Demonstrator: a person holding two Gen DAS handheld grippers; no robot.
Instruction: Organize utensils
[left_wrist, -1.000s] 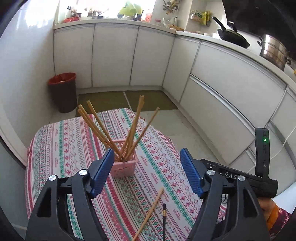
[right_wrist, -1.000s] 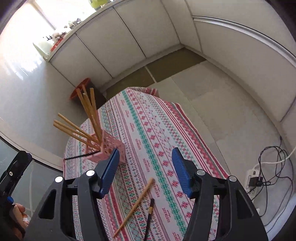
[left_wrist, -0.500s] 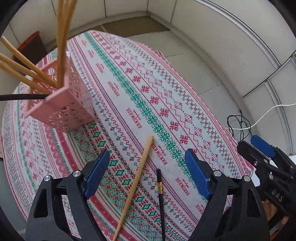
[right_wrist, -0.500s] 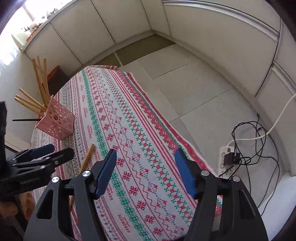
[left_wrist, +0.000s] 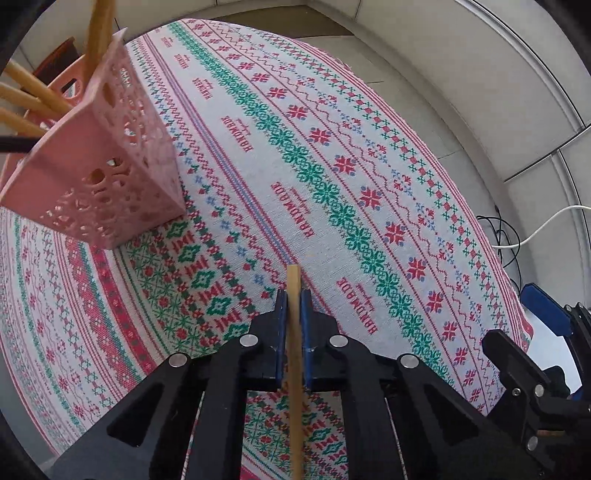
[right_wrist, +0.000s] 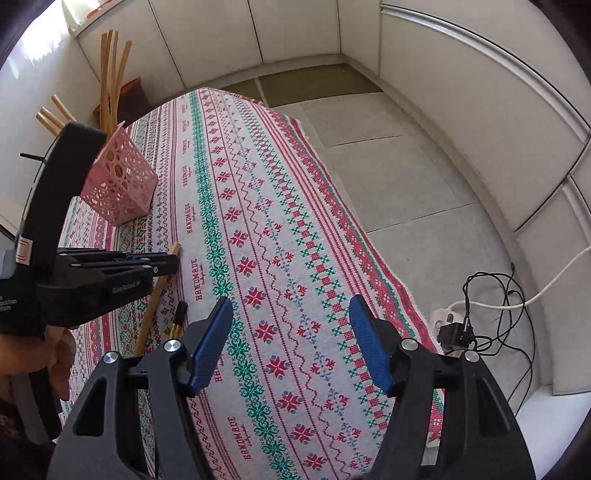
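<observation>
A kitchen corner with plain white cabinet fronts and a pale tiled floor surrounds a table draped in a woven tablecloth (left_wrist: 332, 155) patterned with lengthwise bands of red snowflakes, green diamonds and small blue sprigs, with the word HANDMADE repeated along it. The left gripper (left_wrist: 294, 301), black plastic with ribbed blue pads, points steeply down at the cloth and is clamped on a square-section wooden chopstick (left_wrist: 294, 332), whose blunt pale end pokes out just past the fingertips while the rest of the shaft runs back between the black arms. In the right wrist view the same stick (right_wrist: 157, 291) lies slanted along the cloth, and a black chopstick (right_wrist: 179, 320) with a thin gold band lies just beside it, its visible end near the right gripper's left blue pad. The right gripper (right_wrist: 291, 343) hovers over the cloth with its jaws well apart and nothing between them. Toward the far left of the table stands a pink plastic holder (left_wrist: 107, 177), square and tapering with a lacy pierced wall, from which several round bamboo-coloured chopsticks (right_wrist: 110, 74) fan out, along with one dark stick. Off the table's right edge, a white power strip (right_wrist: 448, 317) with tangled black cables sits on the floor.
</observation>
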